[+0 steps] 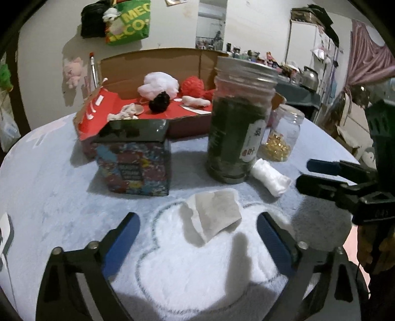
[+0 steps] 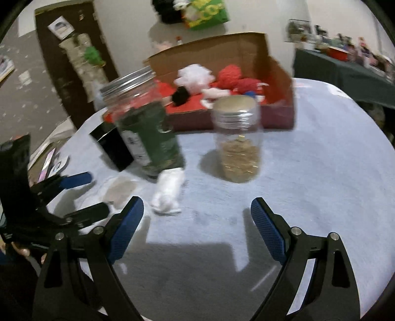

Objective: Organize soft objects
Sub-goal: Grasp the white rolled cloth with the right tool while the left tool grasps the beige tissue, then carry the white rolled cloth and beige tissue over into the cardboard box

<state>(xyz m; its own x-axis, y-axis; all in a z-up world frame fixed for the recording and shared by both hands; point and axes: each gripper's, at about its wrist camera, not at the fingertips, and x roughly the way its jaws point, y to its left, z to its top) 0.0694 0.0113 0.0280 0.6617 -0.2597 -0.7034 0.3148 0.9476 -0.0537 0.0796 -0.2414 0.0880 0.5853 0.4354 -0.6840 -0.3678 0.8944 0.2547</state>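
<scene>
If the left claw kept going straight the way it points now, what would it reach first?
Most likely the flat grey cloth lying on the table just ahead of the open left claw; depth is hard to judge.

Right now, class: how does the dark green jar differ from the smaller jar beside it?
The green jar is taller and packed nearly full with dark leaves; the smaller jar is clear, with gold pieces filling only its bottom part. Both stand upright with lids on.

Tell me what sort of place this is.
Probably a lived-in room at home: a kettle on a cluttered side table, a plush toy and a shopping bag hung on the wall, and a pink curtain to one side.
</scene>
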